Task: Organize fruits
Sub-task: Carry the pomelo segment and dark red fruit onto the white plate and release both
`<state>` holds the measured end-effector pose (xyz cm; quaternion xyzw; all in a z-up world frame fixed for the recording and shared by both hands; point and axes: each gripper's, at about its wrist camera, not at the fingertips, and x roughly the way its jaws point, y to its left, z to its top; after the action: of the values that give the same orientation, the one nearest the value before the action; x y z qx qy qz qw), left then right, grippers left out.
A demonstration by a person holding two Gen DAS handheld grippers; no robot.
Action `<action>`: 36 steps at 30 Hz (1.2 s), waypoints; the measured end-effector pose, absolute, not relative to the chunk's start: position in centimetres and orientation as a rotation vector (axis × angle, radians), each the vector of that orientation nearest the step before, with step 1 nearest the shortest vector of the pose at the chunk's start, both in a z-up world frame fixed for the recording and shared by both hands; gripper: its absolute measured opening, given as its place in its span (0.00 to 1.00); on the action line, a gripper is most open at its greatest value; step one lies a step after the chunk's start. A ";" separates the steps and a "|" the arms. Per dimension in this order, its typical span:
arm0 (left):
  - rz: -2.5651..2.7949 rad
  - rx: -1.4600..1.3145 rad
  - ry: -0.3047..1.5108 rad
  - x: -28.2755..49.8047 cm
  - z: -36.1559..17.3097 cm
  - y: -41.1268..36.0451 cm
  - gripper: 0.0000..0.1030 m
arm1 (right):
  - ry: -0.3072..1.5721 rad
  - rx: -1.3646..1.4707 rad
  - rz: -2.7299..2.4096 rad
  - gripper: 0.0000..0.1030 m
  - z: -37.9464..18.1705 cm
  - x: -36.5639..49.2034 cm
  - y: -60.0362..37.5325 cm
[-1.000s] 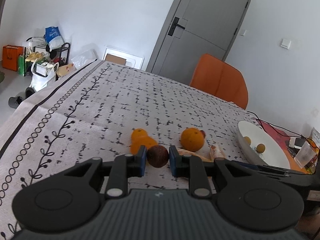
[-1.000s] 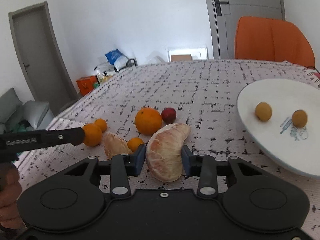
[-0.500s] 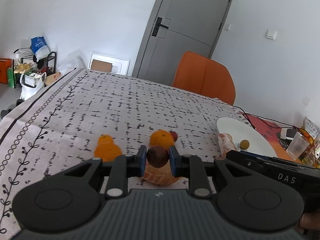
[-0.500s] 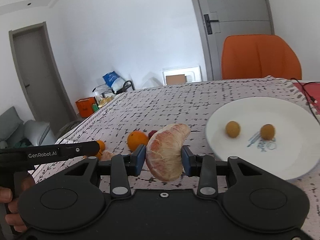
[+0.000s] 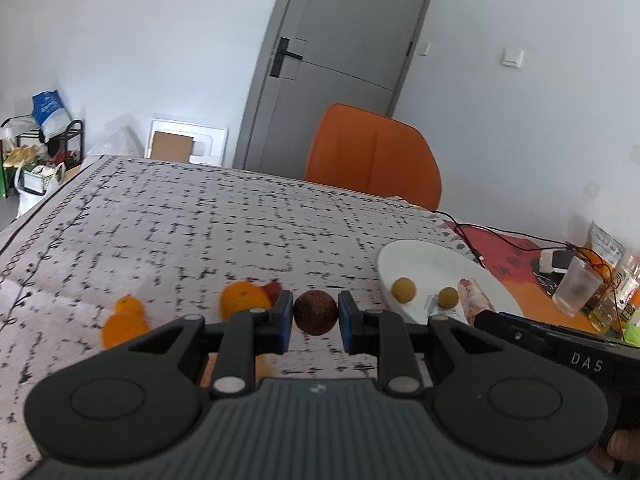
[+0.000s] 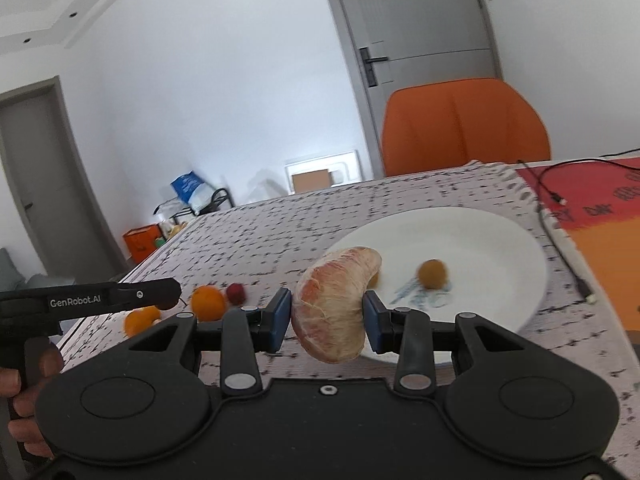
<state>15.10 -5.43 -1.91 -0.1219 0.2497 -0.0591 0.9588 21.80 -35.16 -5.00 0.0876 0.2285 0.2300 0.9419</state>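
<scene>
My left gripper [image 5: 315, 317] is shut on a small dark brown round fruit [image 5: 315, 312], held above the patterned tablecloth just left of the white plate [image 5: 432, 258]. My right gripper [image 6: 326, 316] is shut on a large peeled pomelo segment [image 6: 334, 306], held over the near edge of the white plate [image 6: 492, 240]. Two small yellow-brown fruits [image 5: 403, 289] [image 5: 448, 298] lie on the plate. Oranges [image 5: 244, 300] [image 5: 124, 320] and a small red fruit [image 5: 273, 290] stay on the cloth to the left. The pomelo segment [image 5: 476, 300] and right gripper body show at the right of the left wrist view.
An orange chair [image 5: 376, 156] stands at the table's far side. A black cable [image 6: 560, 216], a plastic cup [image 5: 576, 286] and packets [image 5: 604, 244] lie on the red-orange mat right of the plate. Bags and a rack [image 5: 40, 148] sit on the floor far left.
Both grippers have moved right toward the plate and risen a little, each carrying its fruit. The plate now lies close ahead; the loose oranges have dropped back to the left.
</scene>
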 end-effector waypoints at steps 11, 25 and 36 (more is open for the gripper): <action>-0.185 -0.204 0.527 17.1 -1.9 -8.9 0.22 | 0.461 0.213 0.390 0.36 -6.1 22.6 -38.5; -0.231 -0.129 0.558 19.9 -2.1 -13.5 0.22 | 0.446 0.291 0.316 0.36 -7.1 24.6 -42.3; -0.251 -0.097 0.581 21.4 -2.5 -15.8 0.22 | 0.412 0.327 0.332 0.41 -6.9 24.6 -43.6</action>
<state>21.36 -15.83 -2.50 -0.0479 0.2856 -0.1233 0.9492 24.63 -43.62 -6.90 0.1611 0.2026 0.1635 0.9520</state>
